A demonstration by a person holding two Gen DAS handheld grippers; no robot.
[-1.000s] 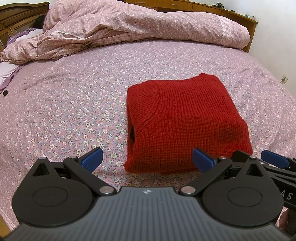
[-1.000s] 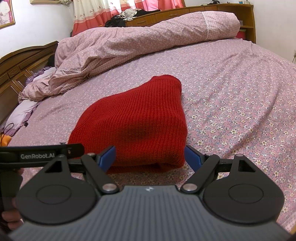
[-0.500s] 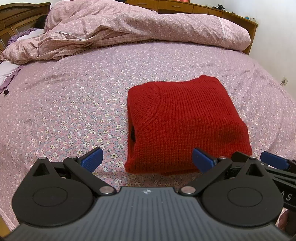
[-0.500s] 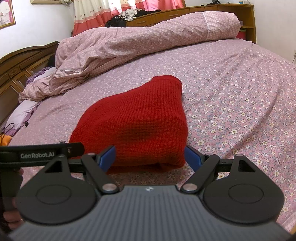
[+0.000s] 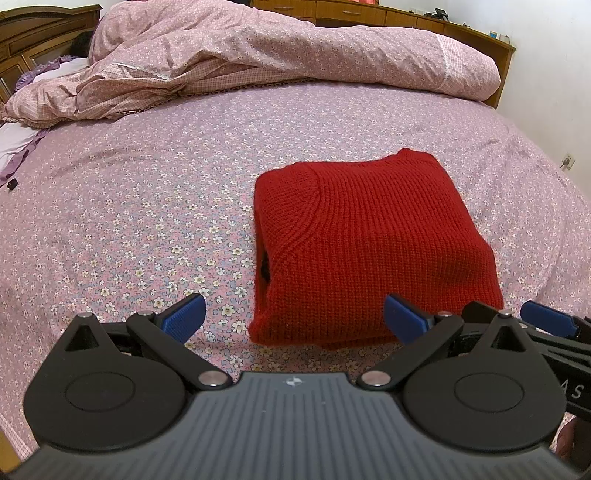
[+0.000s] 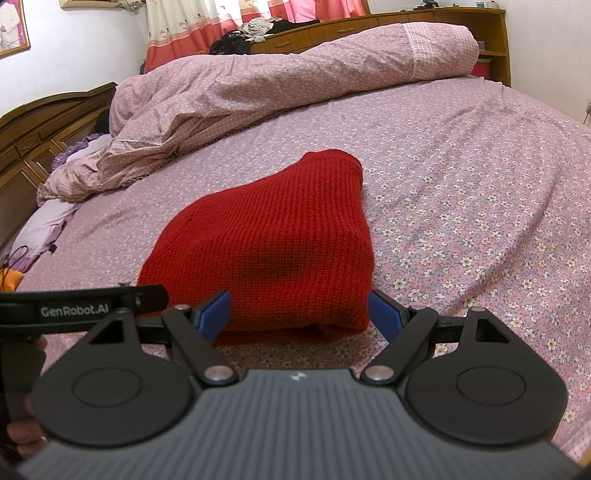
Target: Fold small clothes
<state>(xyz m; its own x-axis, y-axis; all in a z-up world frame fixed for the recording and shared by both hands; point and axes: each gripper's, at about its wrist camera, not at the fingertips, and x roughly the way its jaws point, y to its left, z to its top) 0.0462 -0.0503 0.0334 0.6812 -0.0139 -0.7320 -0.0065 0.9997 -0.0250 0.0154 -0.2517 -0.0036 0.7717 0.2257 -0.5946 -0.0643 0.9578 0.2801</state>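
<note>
A red knitted sweater [image 5: 369,240] lies folded into a thick rectangle on the pink flowered bed sheet [image 5: 147,206]. It also shows in the right wrist view [image 6: 273,247]. My left gripper [image 5: 295,319] is open and empty, just in front of the sweater's near edge. My right gripper [image 6: 300,308] is open and empty, its blue fingertips [image 6: 384,314] at either side of the sweater's near end without touching it. The right gripper's blue tip [image 5: 546,317] shows at the right of the left wrist view.
A rumpled pink duvet [image 5: 280,62] lies along the far side of the bed. A wooden headboard [image 6: 44,129] and pillows are at the left. Wooden cabinets [image 6: 369,26] stand behind the bed. The sheet around the sweater is flat.
Both grippers have drawn back and risen very slightly. The sweater has not moved.
</note>
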